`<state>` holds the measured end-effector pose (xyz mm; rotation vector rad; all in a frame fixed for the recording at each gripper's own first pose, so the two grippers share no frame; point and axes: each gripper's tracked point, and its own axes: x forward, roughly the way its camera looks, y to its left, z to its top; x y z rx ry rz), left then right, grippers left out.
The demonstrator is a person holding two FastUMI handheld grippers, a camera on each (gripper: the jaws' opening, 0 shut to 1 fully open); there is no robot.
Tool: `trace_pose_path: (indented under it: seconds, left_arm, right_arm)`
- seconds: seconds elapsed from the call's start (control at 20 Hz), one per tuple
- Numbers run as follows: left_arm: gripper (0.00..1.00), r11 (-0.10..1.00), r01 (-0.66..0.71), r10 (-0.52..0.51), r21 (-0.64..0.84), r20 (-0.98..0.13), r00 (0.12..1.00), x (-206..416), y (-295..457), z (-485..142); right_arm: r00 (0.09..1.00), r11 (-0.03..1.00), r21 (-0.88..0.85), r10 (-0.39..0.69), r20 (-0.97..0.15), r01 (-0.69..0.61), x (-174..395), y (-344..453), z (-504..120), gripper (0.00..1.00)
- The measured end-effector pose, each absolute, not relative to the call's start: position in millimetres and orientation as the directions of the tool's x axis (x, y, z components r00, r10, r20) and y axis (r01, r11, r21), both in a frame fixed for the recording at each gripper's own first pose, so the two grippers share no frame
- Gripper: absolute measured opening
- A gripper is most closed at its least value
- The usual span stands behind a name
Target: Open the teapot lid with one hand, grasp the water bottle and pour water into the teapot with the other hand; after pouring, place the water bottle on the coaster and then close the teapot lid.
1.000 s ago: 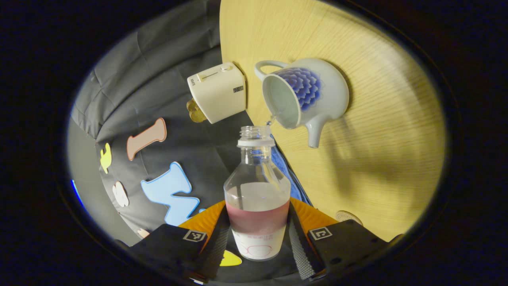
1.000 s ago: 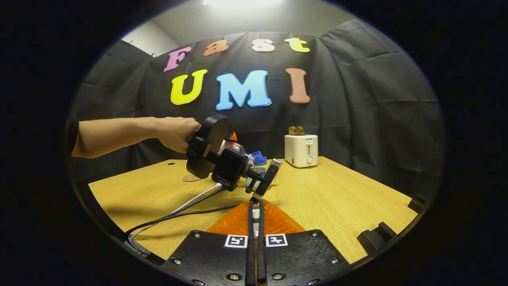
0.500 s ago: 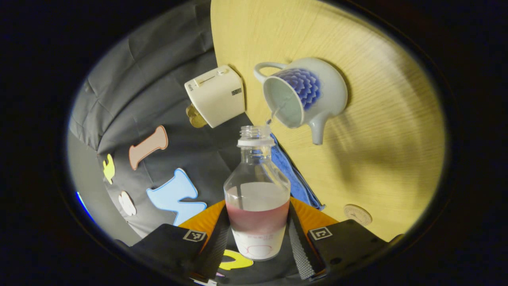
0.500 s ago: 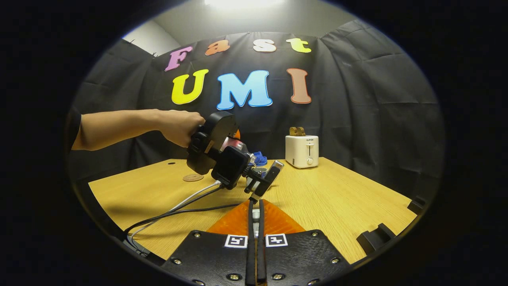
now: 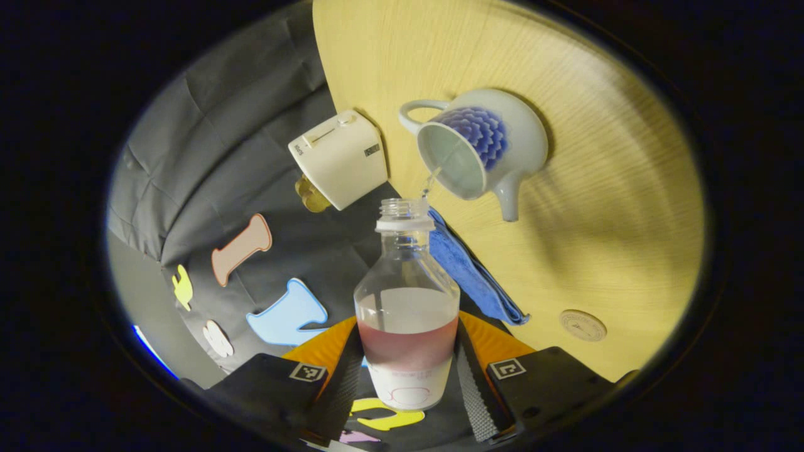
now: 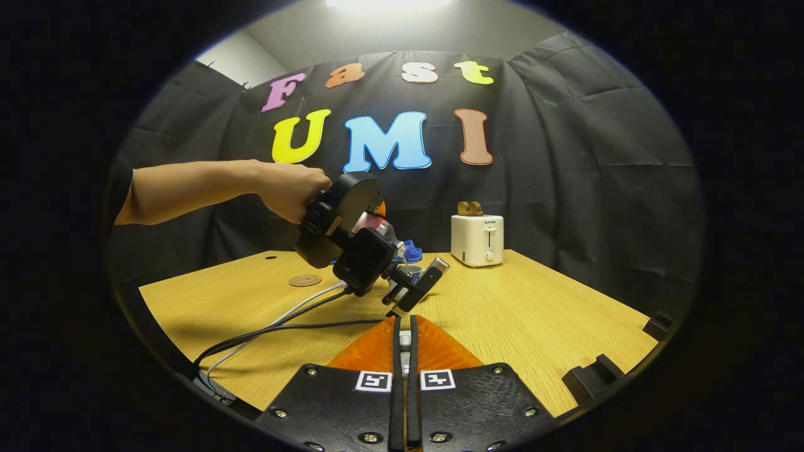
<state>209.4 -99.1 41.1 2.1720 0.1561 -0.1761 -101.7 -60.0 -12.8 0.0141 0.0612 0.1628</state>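
In the left gripper view, my left gripper (image 5: 408, 355) is shut on a clear water bottle (image 5: 407, 295) with a red and white label. The uncapped bottle is tipped, and a thin stream of water (image 5: 433, 179) runs from its mouth into the open white teapot (image 5: 509, 135) with a blue flower, which stands lidless on the table. The round coaster (image 5: 583, 325) lies bare beside a blue cloth. In the right gripper view, a hand holds the left gripper (image 6: 396, 248) over the table. My right gripper (image 6: 405, 342) is shut, with a small pale piece of the teapot lid between its fingers.
A white toaster (image 5: 336, 157) (image 6: 477, 240) stands at the table's back edge. A blue cloth (image 5: 468, 273) lies near the teapot. Cables (image 6: 282, 326) trail from the left gripper across the wooden table (image 6: 534, 314). Black clamps (image 6: 584, 380) sit on its right edge.
The left gripper has risen a little and turned further with the bottle. The stream now falls deeper inside the teapot's opening. The right gripper has stayed put.
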Motion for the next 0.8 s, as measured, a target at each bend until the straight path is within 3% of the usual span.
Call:
trace_pose_path:
  seconds: [0.8]
  left_arm:
    - [0.85,-0.664,0.134,0.042,0.736,-0.142,0.989,210.2,-105.3,57.9]
  right_arm:
    - [0.986,0.988,0.022,0.156,-0.060,-0.155,-103.2,-64.0,-13.1,0.02]
